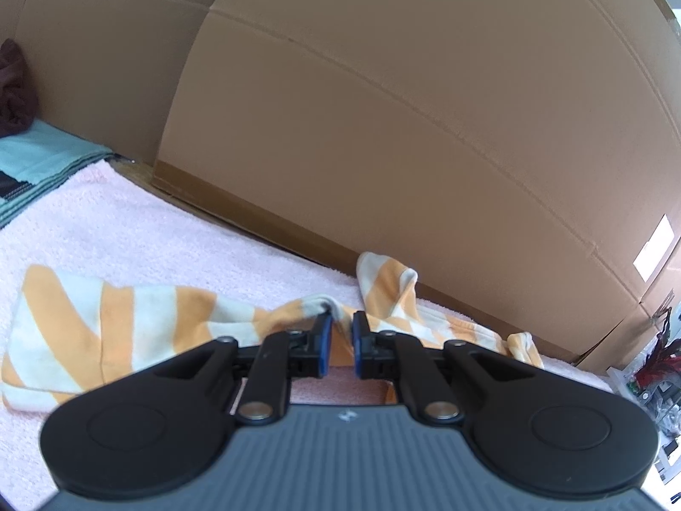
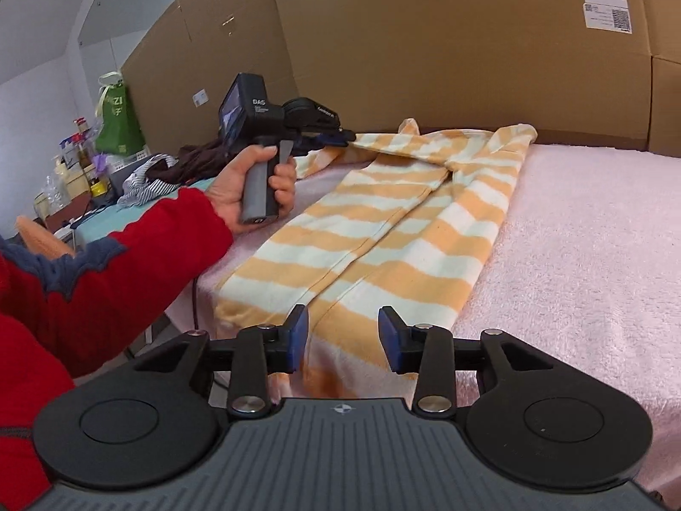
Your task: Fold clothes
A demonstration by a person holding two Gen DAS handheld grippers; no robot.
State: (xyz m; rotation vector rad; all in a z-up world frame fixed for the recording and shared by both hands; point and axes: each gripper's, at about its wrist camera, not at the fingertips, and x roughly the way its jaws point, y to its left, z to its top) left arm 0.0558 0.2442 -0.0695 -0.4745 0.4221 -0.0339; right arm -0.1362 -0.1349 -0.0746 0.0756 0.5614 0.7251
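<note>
Orange-and-white striped garment point(image 2: 383, 221) lies partly folded lengthwise on the pink towel point(image 2: 596, 234) that covers the desk, its far end near the cardboard boxes point(image 2: 425, 51). Left gripper point(image 1: 339, 332) sits at the box end of the garment; its fingers point(image 1: 322, 340) are nearly together and pinch a raised ridge of the striped cloth. The person's hand point(image 2: 251, 187), in a red sleeve point(image 2: 140, 255), holds that gripper's handle. Right gripper point(image 2: 342, 336) is at the garment's near edge, the end farthest from the boxes; its fingers point(image 2: 298, 332) stand apart with cloth lying between them, pads not pressing, so nothing is held there. Risks, as judgement: if the right fingers close without dipping lower, they may catch only the top layer or miss altogether, and the fold would come out skewed. If the left pinch lifts or pulls first, the loose near end could drag across the towel and undo the lengthwise fold. The thin pinch on the ridge may also slip.
</note>
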